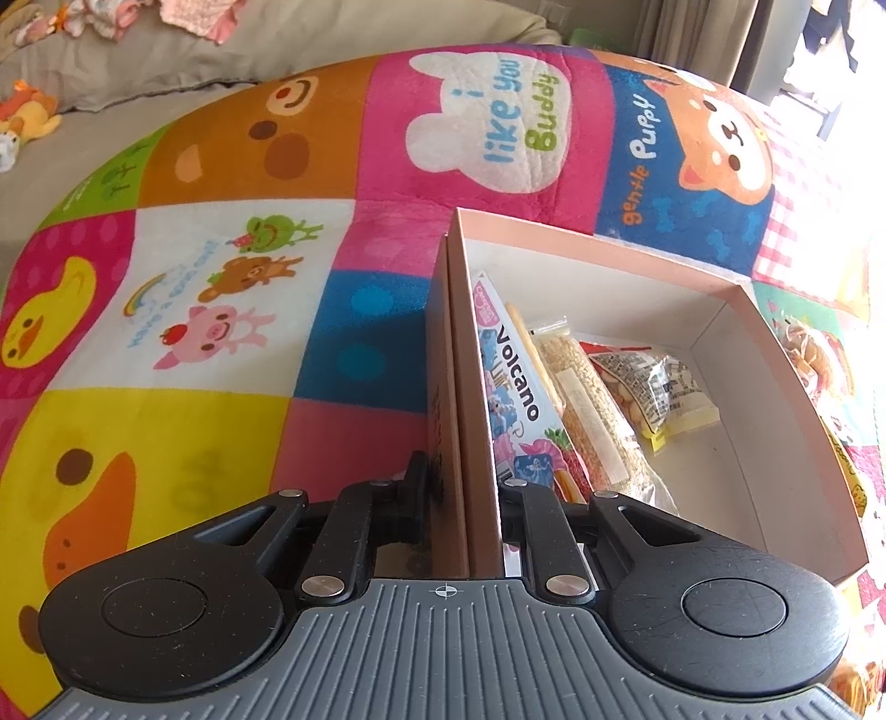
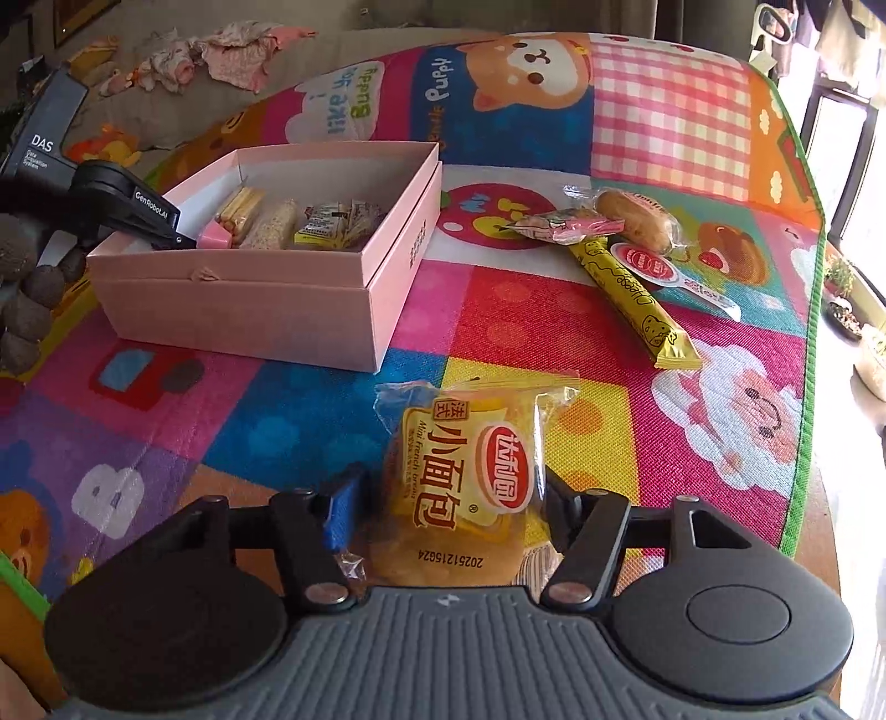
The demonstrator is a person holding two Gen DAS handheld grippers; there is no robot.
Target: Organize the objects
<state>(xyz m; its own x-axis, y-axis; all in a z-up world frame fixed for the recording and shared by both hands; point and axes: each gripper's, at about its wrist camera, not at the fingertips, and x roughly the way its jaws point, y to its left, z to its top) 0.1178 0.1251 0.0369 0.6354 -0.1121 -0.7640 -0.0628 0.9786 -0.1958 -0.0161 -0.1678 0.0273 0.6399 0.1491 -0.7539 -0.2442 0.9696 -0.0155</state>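
Note:
A pink box [image 2: 249,299] stands open on the colourful play mat [image 2: 554,310]. It holds several snack packs, among them a Volcano pack [image 1: 515,365] and a peanut bag [image 1: 648,387]. My left gripper [image 1: 462,487] is shut on the box's left wall [image 1: 459,360]; it also shows in the right wrist view [image 2: 166,232]. My right gripper [image 2: 451,498] is closed around a yellow mini French bread pack [image 2: 465,482] and holds it above the mat. A yellow cheese stick [image 2: 631,299], a bread roll [image 2: 637,219] and a pink-green packet [image 2: 559,227] lie on the mat to the right of the box.
A beige sofa [image 1: 277,50] with baby clothes [image 2: 221,55] and a plush toy [image 1: 30,113] lies beyond the mat. The mat's green edge [image 2: 808,277] runs along the right, with plant pots [image 2: 847,310] beyond it.

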